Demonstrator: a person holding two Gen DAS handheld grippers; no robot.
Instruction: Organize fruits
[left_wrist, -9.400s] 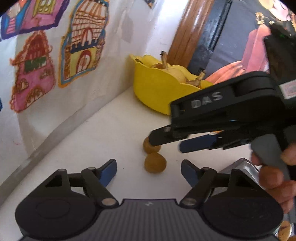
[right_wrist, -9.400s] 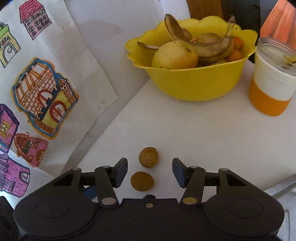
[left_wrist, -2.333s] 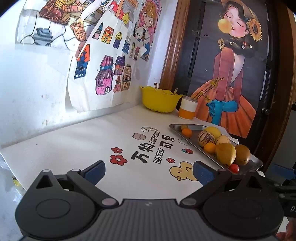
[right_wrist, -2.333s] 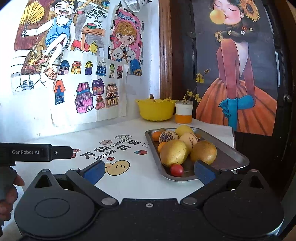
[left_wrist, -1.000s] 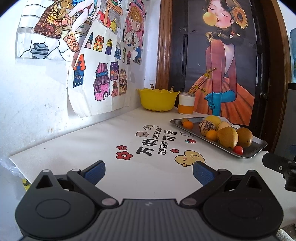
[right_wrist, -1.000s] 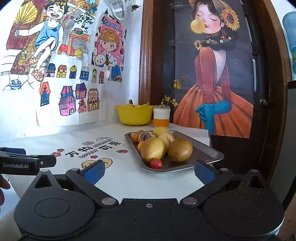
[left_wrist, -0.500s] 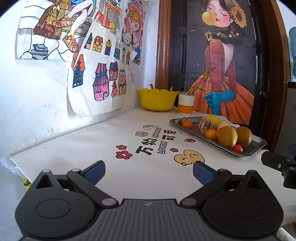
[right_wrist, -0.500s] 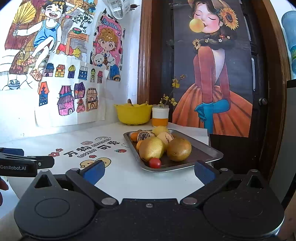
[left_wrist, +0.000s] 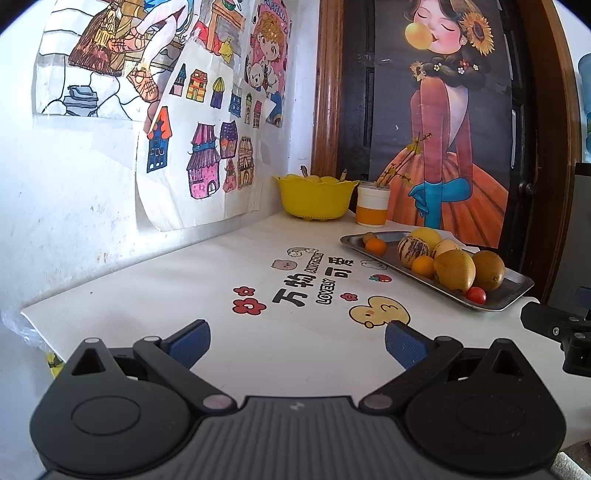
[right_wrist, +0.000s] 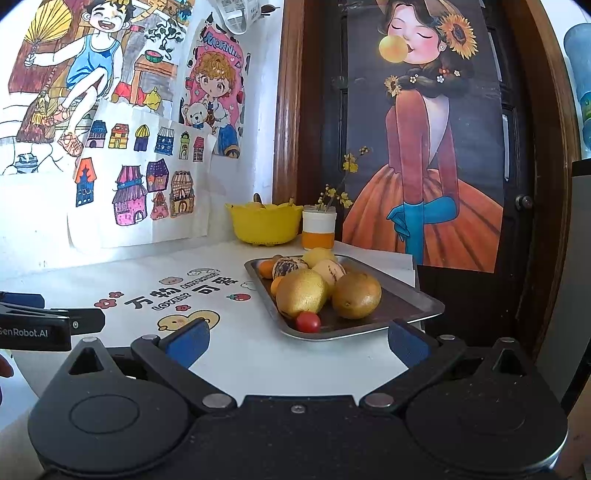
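A steel tray (right_wrist: 417, 299) on the white table holds several fruits: two golden-brown ones (right_wrist: 301, 291), a cherry tomato (right_wrist: 307, 322), small oranges and striped fruits. It also shows in the left wrist view (left_wrist: 517, 286). A yellow bowl (right_wrist: 264, 225) with fruit stands at the far wall, also in the left wrist view (left_wrist: 314, 199). My left gripper (left_wrist: 297, 341) is open and empty over the table's near edge. My right gripper (right_wrist: 297, 341) is open and empty, just short of the tray's near end.
An orange-and-white cup (right_wrist: 318, 229) with twigs stands beside the bowl. The table mat (left_wrist: 295, 288) has printed flowers and letters. Drawings cover the left wall. A dark door with a poster (right_wrist: 424, 147) is behind the table.
Both grippers have pulled far back from the yellow bowl to the table's near edge, open and empty. In the last second they hardly moved.
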